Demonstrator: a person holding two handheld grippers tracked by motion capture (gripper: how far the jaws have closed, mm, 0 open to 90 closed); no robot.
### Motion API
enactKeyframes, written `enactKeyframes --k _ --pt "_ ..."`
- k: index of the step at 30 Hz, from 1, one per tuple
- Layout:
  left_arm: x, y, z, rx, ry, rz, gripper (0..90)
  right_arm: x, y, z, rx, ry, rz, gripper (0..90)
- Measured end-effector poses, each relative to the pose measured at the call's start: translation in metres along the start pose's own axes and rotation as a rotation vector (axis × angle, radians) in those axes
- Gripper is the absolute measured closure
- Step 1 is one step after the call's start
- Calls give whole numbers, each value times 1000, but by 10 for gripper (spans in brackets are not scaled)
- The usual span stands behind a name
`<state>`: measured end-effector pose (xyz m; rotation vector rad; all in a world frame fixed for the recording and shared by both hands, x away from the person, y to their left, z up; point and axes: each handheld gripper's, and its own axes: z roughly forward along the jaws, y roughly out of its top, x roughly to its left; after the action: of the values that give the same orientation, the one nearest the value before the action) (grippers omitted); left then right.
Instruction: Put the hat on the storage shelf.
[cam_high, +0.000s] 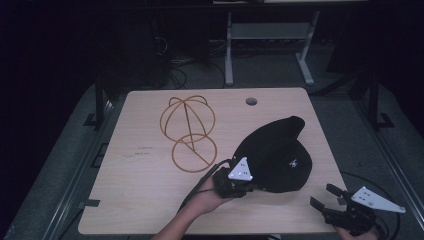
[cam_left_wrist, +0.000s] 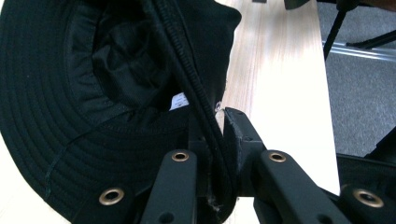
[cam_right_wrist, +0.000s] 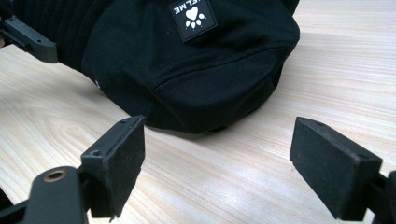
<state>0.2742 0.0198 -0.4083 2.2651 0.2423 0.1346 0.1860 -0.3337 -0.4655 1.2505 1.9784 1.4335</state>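
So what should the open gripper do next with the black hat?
Probably ease the right gripper forward to pinch the near edge of the black fabric bucket hat. Its jaws stand wide open just short of the hat, while the left gripper is already shut on the brim. A second hold would likely help carry it toward the gold wire hat stand.

Hat right, wire frame left

On the bench (cam_high: 150, 200), the hat (cam_high: 280, 155) lies toward the right side, nearer the person. The wire frame (cam_high: 189, 132) lies to its left and farther back, well apart from it. The left tongs (cam_high: 235, 186) sit at the hat's near left edge, clamped on its brim. The right tongs (cam_high: 325, 197) hang just off the bench's near right corner, right of the hat, not touching it.
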Motion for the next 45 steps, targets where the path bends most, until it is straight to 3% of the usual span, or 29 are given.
enactKeyframes --k 17,23,32,38,45 --pt "4 6 -5 -57 -6 -49 859 -3 0 -2 -24 -4 26 175" --pt "6 12 -7 -95 -19 -104 860 -5 0 -5 -39 -5 39 175" --pt "10 18 -10 -139 -41 -169 862 -11 2 -4 -80 13 94 176" --pt "14 23 -15 -168 -53 -204 863 -17 3 2 -111 38 175 185" --pt "15 25 -15 -177 -62 -210 863 -25 9 16 -126 96 263 224"
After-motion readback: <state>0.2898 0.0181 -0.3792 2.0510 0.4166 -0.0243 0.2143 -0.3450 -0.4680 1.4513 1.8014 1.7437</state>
